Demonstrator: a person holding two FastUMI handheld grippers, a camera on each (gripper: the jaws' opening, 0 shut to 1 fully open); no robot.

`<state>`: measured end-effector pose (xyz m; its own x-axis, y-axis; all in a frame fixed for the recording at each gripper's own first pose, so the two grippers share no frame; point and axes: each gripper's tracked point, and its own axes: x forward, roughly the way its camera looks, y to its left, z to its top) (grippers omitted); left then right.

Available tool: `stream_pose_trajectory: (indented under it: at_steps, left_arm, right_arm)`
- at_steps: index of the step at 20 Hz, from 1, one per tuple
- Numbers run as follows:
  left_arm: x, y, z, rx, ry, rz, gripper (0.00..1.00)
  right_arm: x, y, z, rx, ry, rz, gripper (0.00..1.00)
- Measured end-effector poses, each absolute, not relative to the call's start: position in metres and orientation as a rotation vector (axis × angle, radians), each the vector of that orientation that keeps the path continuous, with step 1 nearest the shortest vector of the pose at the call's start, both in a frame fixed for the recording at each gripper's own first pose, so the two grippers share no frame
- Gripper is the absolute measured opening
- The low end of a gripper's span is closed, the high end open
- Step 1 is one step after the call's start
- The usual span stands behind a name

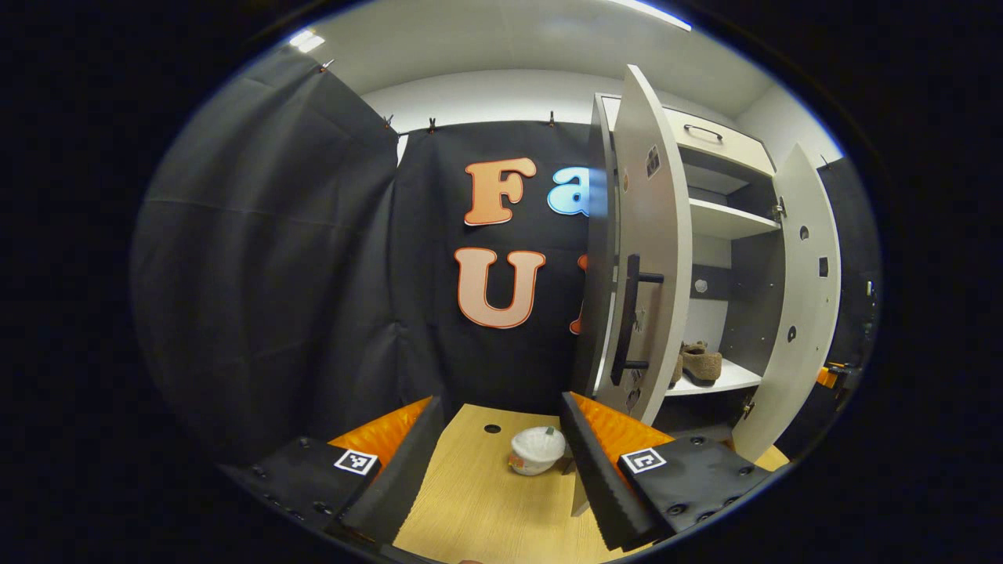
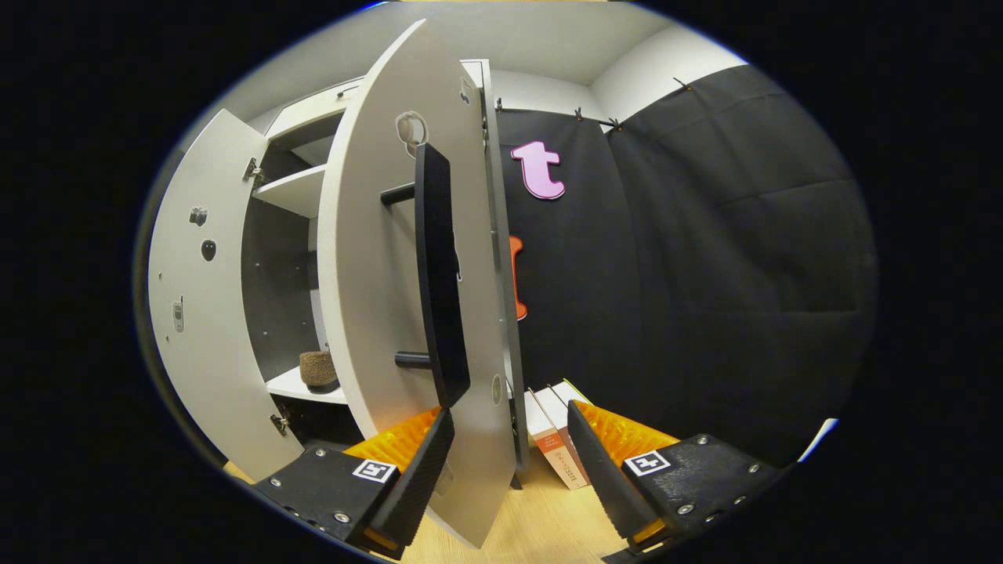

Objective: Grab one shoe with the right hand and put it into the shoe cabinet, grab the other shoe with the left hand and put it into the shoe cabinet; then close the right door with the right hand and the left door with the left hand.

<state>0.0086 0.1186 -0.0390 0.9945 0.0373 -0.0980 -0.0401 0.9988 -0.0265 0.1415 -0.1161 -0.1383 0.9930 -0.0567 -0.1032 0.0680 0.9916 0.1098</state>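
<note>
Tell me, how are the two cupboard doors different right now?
In the right gripper view, the right door sits between the right gripper's open fingers, while the left door swings wider, untouched. The right door shows its black handle; the left door shows its inner face. Both are pale and open.

right door (image 2: 407, 313) edge between claw fingers (image 2: 419, 470)

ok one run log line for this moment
shoes: on cabinet shelf | doors: both open | right gripper: open, straddling right door edge | left gripper: open, empty
</note>
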Motion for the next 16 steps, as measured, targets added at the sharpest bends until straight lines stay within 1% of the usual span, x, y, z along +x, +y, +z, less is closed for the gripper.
stream_pose_trajectory:
  at_steps: [4, 5, 6, 10, 12, 13, 14, 16]
  left_arm:
    - [0.013, 0.127, -0.041, -0.043, 0.102, 0.026, 0.95]
    - [0.014, 0.128, -0.042, -0.048, 0.107, 0.023, 0.97]
    - [0.014, 0.129, -0.043, -0.054, 0.111, 0.02, 0.95]
    - [0.015, 0.135, -0.044, -0.046, 0.111, 0.022, 0.95]
    - [0.015, 0.138, -0.046, -0.049, 0.116, 0.023, 0.95]
    - [0.016, 0.139, -0.045, -0.051, 0.119, 0.021, 0.95]
    - [0.016, 0.14, -0.047, -0.053, 0.121, 0.02, 0.97]
    - [0.016, 0.139, -0.051, -0.053, 0.121, 0.014, 0.95]
  right_arm:
    - [0.15, -0.093, -0.14, 0.122, 0.099, -0.045, 0.91]
    - [0.153, -0.085, -0.14, 0.122, 0.099, -0.035, 0.91]
    - [0.157, -0.076, -0.14, 0.119, 0.099, -0.024, 0.91]
    - [0.184, -0.04, -0.14, 0.104, 0.097, 0.046, 0.9]
    - [0.194, -0.025, -0.143, 0.105, 0.11, 0.071, 0.92]
    - [0.194, -0.021, -0.143, 0.098, 0.109, 0.073, 0.92]
    - [0.191, -0.02, -0.142, 0.09, 0.1, 0.069, 0.92]
    - [0.186, -0.02, -0.14, 0.086, 0.094, 0.063, 0.92]
